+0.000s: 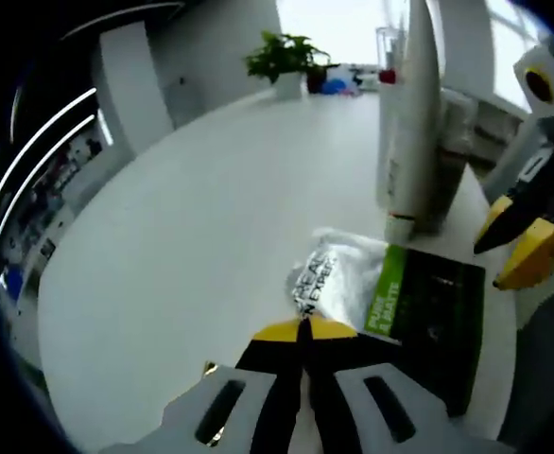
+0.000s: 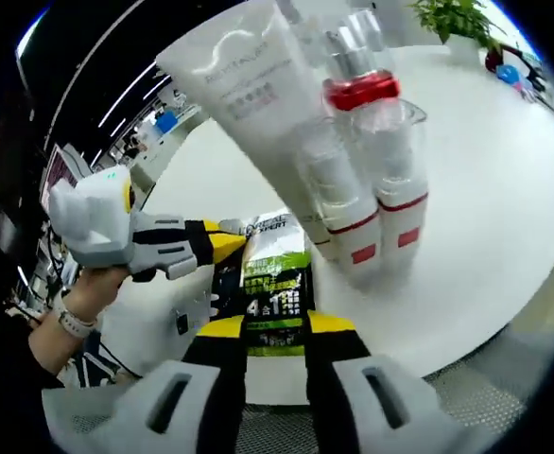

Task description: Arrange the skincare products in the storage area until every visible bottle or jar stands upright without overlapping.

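In the left gripper view the left tongs point(image 1: 304, 326) rise from the bottom with their yellow-tipped jaws pressed together, nothing between them. Just ahead of the tips a silvery sachet point(image 1: 326, 274) lies flat on the white desk point(image 1: 192, 227). Touching the sachet, to the right of the tongs, lies a dark box with a green band point(image 1: 428, 317), also flat. Beyond the box, further ahead and to the right, a tall white tube point(image 1: 407, 142) stands upright on its cap, with a darker bottle just behind it; what that bottle is cannot be told. The right tongs point(image 1: 504, 260) come in from the right edge, their tips close to the far corner of the box. Far ahead, at the desk's far edge, stands a potted plant point(image 1: 285, 59).

In the right gripper view the right tongs point(image 2: 265, 326) have their jaws parted a narrow way, with the near end of the dark box point(image 2: 272, 284) between them; whether the pads press on it cannot be told. Ahead and slightly right stand the white tube point(image 2: 258, 95), a clear bottle with a red collar point(image 2: 362, 104) and two small white bottles with red bands point(image 2: 376, 222), all upright and crowded together. The left tongs point(image 2: 230, 244) reach in from the left, held by a hand point(image 2: 83, 288), with their tips beside the far end of the box.
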